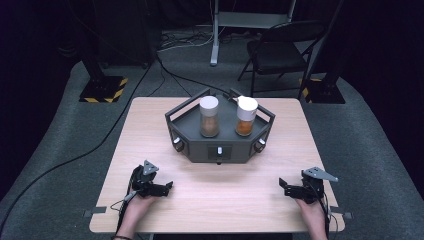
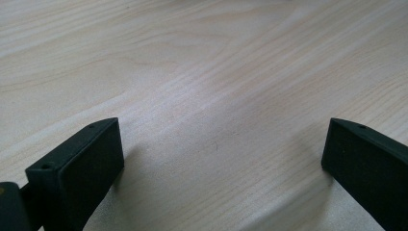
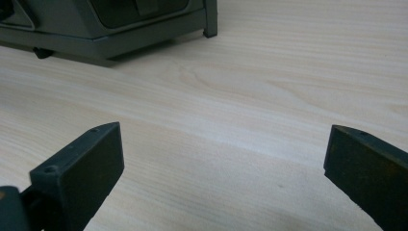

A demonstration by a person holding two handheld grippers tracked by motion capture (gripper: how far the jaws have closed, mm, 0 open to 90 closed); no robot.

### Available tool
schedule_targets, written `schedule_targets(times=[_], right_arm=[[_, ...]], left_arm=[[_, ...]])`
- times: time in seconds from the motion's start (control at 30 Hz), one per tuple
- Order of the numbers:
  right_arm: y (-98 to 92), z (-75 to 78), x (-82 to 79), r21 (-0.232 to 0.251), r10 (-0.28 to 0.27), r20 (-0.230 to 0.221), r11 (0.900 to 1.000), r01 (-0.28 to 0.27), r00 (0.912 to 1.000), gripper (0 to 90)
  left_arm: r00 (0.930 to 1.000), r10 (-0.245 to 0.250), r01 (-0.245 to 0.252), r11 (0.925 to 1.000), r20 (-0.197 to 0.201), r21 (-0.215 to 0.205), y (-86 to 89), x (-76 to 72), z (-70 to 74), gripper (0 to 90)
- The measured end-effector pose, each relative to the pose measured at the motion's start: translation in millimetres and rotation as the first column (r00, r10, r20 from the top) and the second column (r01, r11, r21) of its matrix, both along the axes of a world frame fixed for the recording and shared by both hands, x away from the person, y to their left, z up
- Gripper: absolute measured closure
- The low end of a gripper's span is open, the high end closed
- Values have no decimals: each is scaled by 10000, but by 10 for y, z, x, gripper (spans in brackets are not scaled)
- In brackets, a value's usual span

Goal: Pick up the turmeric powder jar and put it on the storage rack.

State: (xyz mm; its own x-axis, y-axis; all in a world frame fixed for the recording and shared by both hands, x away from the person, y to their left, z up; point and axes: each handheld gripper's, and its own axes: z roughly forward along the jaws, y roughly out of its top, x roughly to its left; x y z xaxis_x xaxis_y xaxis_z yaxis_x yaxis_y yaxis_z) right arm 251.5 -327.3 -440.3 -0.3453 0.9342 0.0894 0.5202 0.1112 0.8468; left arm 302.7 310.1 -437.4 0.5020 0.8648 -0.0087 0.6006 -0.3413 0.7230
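Nearest the person, the left tool [image 1: 167, 186] and right tool [image 1: 282, 184] rest spread wide on the pale wooden tabletop [image 1: 230, 200], while farther back the two white-capped glass spice jars [image 1: 209, 117] stand upright inside the dark grey hexagonal tray [image 1: 220, 152].

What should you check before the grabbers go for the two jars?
1. Left gripper open: ok, jaws wide apart, nothing between them.
2. Right gripper open: ok, jaws wide apart, nothing held.
3. Left jar upright with white lid on: ok.
4. Right jar upright with white lid on: ok.
5. Both jars inside the tray: ok, side by side and apart.
6. Lids screwed tight: cannot tell.
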Motion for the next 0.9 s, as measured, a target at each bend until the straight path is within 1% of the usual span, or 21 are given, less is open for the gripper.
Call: schedule_targets(times=[0.1,0.3,0.5,0.6,0.7,0.9], right_arm=[[-6,-13,1,-44,-5,-144,10000,4,9999,0],[15,-22,23,-280,4,-348,9996,-14,9994,0],[40,-21,56,-372,44,-587,9993,-66,9983,0],[42,-13,80,-448,47,-778,9990,-82,9970,0],[48,-5,90,-493,56,-851,9987,-98,9964,0],[63,32,153,-654,144,-1281,9976,-229,9917,0]], left_arm=[[10000,2,-2,10000,1,-4,0,1,-1,5],[10000,9,-9,10000,-5,2,-2,4,1,5],[10000,11,-11,10000,-3,0,-2,4,0,5],[10000,11,-11,10000,-2,-2,-2,4,0,5],[10000,11,-11,10000,-2,-2,-2,4,0,5],[10000,8,-8,10000,-2,1,-2,4,0,5]])
